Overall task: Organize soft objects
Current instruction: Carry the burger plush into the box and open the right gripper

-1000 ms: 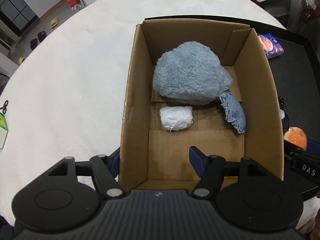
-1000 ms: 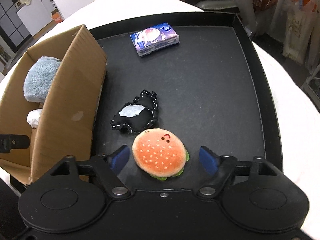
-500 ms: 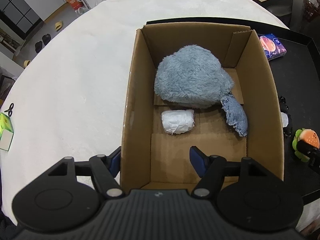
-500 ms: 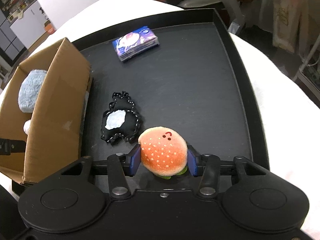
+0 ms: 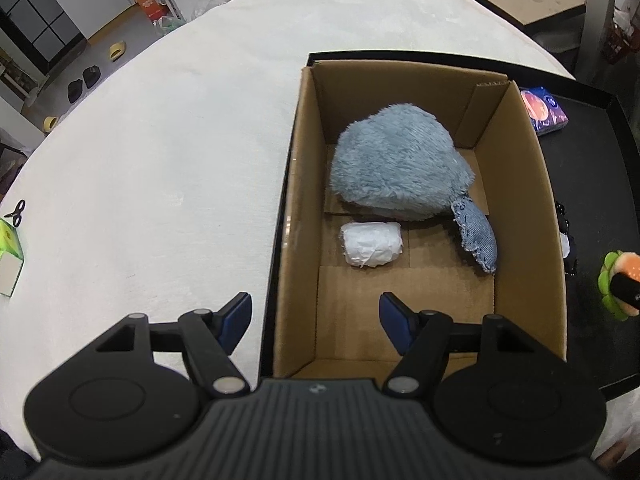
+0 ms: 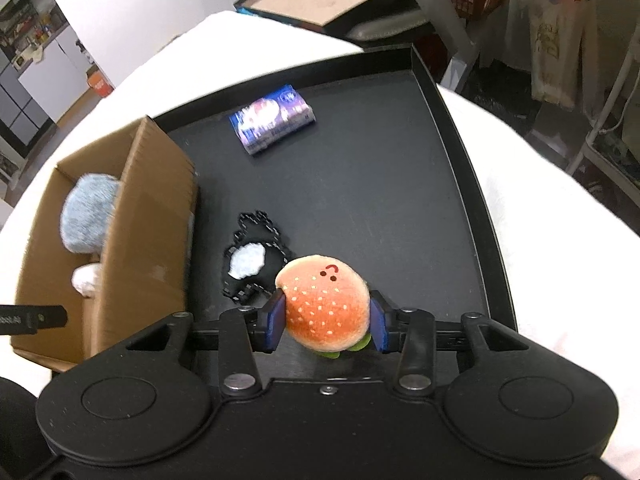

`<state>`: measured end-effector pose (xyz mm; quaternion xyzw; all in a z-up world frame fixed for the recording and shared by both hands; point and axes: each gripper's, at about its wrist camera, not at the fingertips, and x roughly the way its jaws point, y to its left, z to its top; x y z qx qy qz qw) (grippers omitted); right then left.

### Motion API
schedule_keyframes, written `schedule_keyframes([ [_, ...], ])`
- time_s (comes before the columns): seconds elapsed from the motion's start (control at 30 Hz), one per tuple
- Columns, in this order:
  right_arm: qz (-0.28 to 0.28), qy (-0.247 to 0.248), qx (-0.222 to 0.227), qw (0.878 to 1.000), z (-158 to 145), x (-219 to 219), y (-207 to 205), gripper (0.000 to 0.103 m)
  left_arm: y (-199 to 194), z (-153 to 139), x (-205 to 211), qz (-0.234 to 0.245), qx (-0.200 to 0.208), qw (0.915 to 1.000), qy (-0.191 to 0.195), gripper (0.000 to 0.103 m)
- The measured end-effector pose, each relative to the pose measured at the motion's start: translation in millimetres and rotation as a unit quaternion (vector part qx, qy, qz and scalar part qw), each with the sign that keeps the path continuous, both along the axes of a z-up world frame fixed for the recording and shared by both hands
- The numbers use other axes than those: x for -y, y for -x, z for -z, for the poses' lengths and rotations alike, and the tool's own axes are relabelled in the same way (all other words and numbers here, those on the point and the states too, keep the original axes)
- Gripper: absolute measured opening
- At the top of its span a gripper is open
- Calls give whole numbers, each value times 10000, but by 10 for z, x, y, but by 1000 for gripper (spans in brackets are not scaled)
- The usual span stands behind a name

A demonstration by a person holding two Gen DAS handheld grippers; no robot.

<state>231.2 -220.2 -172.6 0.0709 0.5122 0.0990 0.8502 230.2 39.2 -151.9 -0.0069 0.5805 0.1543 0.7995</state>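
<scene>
One soft toy pinched and off the tray, with the box wall in its way.
My left tool [image 5: 314,314] hangs spread and empty, straddling the near-left wall of the cardboard box [image 5: 520,184]; ahead of it inside lie the grey plush [image 5: 400,168] and a white bundle [image 5: 372,244]. My right tool [image 6: 327,322] has just been closing and pinches the burger plush [image 6: 324,304] by its bun sides. Squashy filling could squirt free of the pads, I judge, or the toy could clip the box wall to the tool's left and fall beside the black pouch [image 6: 256,258] on the black tray [image 6: 400,200].
</scene>
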Motion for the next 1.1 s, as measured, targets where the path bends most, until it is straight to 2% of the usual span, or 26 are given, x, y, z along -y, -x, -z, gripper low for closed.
schedule_keyframes([
  [0.57,-293,-213,531,9979,-600,-398,73,41,151,-112,-192,48,427,9980,461,69],
  [0.93,-568,-132,668,9961,-817,-751,121,41,212,-34,-377,-21,529,9947,877,65],
  [1.1,-697,-160,650,9953,-875,-931,144,41,241,28,-474,-103,530,9916,1179,52],
])
